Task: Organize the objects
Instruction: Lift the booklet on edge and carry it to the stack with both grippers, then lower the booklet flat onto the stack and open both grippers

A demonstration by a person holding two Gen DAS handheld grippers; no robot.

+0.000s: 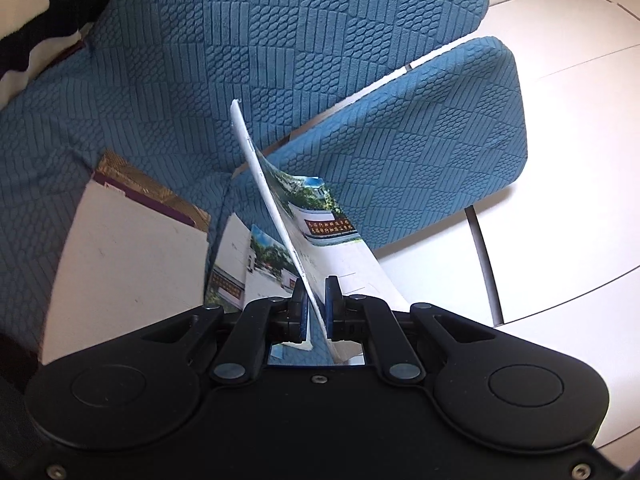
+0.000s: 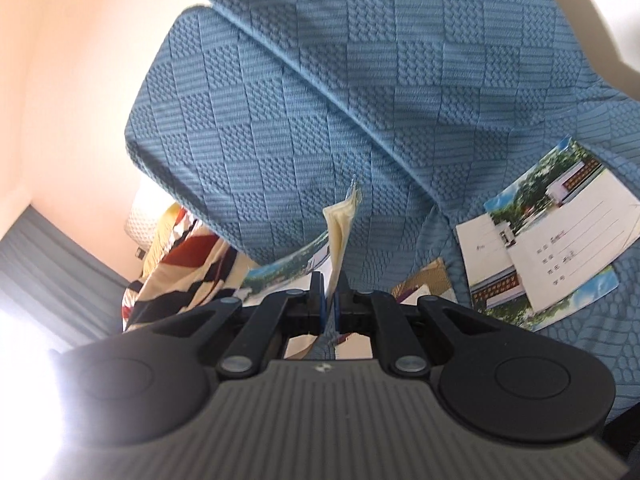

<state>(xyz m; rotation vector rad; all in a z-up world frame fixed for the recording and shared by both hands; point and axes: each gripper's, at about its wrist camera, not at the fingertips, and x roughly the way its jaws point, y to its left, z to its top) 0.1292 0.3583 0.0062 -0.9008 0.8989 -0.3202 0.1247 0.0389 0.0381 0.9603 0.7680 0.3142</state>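
While the left gripper (image 1: 316, 300) pinches a thin booklet (image 1: 280, 216) by one edge above the blue sofa (image 1: 280, 40), jaws nearly closed, the right gripper (image 2: 330, 300) clamps a cream paper (image 2: 340, 228). Either floppy sheet could slip or bend and drop onto the booklets (image 2: 560, 240) lying there.

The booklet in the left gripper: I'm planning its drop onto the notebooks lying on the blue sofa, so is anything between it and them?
Nothing visible. The left gripper is shut on the booklet, held on edge above the sofa; the notebooks lie just beneath, uncovered.
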